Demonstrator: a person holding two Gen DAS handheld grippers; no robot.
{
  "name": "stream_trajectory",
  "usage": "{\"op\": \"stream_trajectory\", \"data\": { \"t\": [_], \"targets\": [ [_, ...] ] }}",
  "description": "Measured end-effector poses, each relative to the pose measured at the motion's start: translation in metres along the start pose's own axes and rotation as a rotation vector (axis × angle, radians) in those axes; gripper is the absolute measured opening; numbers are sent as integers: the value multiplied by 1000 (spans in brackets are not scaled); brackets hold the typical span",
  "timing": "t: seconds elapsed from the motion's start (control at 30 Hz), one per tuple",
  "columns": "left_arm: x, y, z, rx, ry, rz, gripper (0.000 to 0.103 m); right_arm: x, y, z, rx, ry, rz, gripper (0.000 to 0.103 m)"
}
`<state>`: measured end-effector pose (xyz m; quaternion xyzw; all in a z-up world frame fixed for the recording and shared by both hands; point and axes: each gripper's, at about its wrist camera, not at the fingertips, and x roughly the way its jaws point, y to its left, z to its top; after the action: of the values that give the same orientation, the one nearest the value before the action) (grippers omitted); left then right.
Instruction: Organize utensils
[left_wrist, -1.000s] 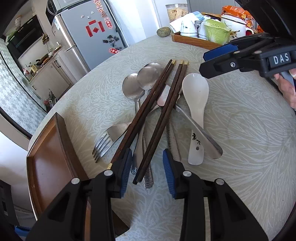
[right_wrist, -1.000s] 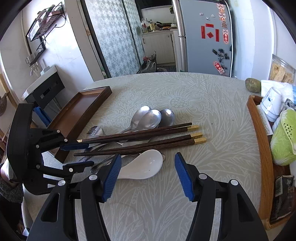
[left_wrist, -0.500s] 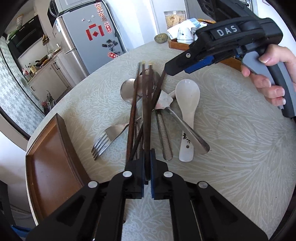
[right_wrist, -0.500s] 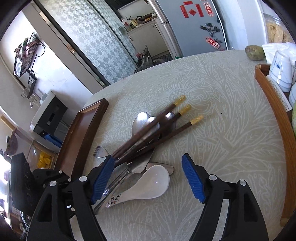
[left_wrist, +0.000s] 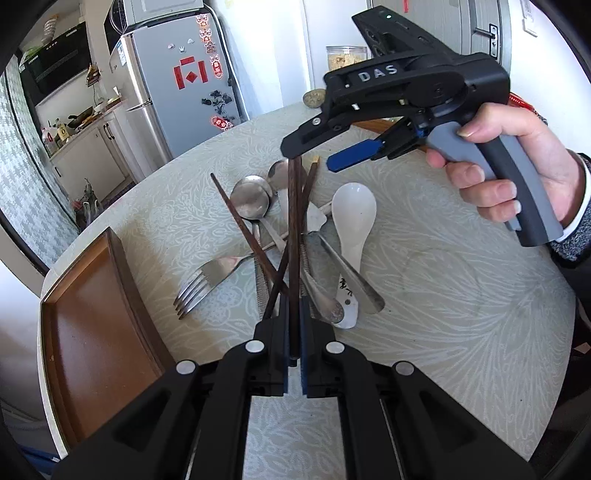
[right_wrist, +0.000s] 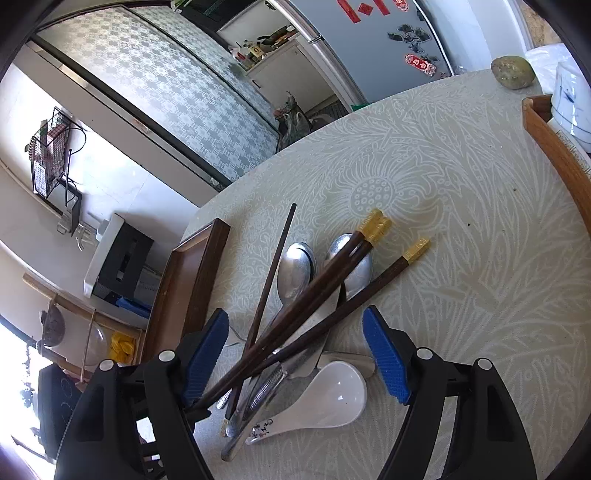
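Chopsticks (left_wrist: 294, 236): dark wood, gold caps. Left gripper (left_wrist: 293, 321) clamped on their thin ends; long axes point away, fanned. Right gripper (right_wrist: 295, 354) jaws apart, just narrowing, chopsticks between.

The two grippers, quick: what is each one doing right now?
Left gripper: shut on the dark chopsticks.
Right gripper: open, holding nothing, jaws either side of the chopsticks' far ends.
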<state>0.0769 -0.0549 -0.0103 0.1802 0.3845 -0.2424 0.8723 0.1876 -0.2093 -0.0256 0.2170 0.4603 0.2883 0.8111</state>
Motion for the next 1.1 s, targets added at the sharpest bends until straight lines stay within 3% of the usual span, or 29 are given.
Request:
{"op": "stream_trajectory", "data": {
  "t": [0.1,0.33,0.43,0.5,0.57,0.87,1.1],
  "targets": [
    [-7,-5,2,-3,-24,-21,5,7,2,1,5,16,-17,62],
    [-10,-9,3,-20,-44,-28,5,20,-6,-1,48,48,-99,57],
    [-12,-12,4,-16,-52,-28,5,26,-13,3,69,65,-134,48],
    [-14,-16,4,0,-58,-18,5,27,-15,4,71,61,-158,37],
    [-14,-19,4,11,-58,-16,5,26,-16,3,75,58,-161,34],
    [-13,-24,-2,37,-55,-2,6,16,-10,-1,75,19,-171,30],
    [-29,-19,-8,31,-78,11,6,11,22,4,18,8,-180,29]
  ]
}}
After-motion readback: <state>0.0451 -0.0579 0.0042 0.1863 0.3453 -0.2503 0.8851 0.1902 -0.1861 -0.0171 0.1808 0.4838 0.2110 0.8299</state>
